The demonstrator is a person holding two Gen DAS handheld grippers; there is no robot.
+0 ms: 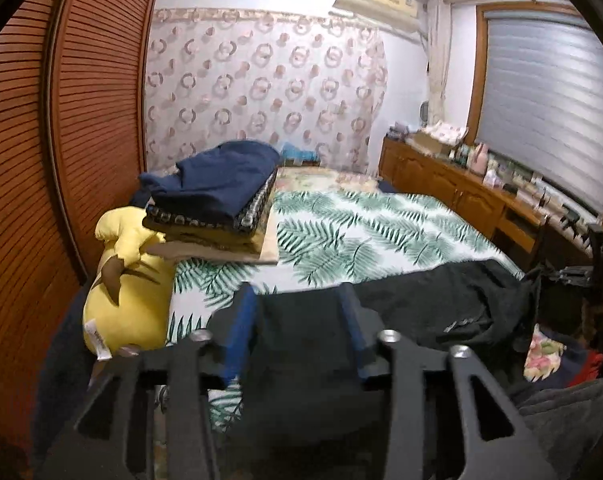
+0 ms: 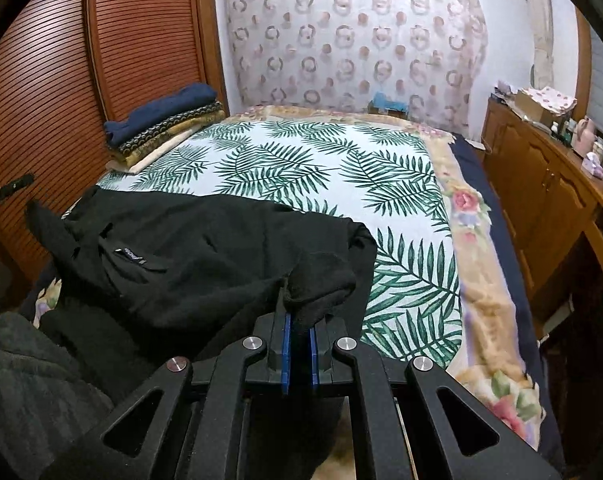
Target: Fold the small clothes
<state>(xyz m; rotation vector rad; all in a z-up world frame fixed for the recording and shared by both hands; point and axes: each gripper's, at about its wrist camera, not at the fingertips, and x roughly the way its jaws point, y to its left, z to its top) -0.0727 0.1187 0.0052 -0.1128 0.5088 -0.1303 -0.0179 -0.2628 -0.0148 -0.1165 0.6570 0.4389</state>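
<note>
A: Black fabric, that garment (image 2: pixel 189 248). Where is it?

B: Lying across the near edge of the bed (image 2: pixel 301 168), spread between both sets of fingers.

A: The right gripper (image 2: pixel 300 336)?

B: Tilted downward, its blue fingers (image 2: pixel 287 344) pinched narrow on a bunched corner of the cloth.

A: And the left gripper (image 1: pixel 297 320)?

B: Also angled down; its fingers (image 1: pixel 241 320) stand parted, cloth lying loose between them, unpressed. Beyond them sits a folded stack (image 1: pixel 217 200), a yellow plush toy (image 1: pixel 125 292) to their left.

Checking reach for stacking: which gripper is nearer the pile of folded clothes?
Left. The left gripper sits on the bed's side where the folded clothes lie; the right gripper is farther over, pinching the black garment.
</note>
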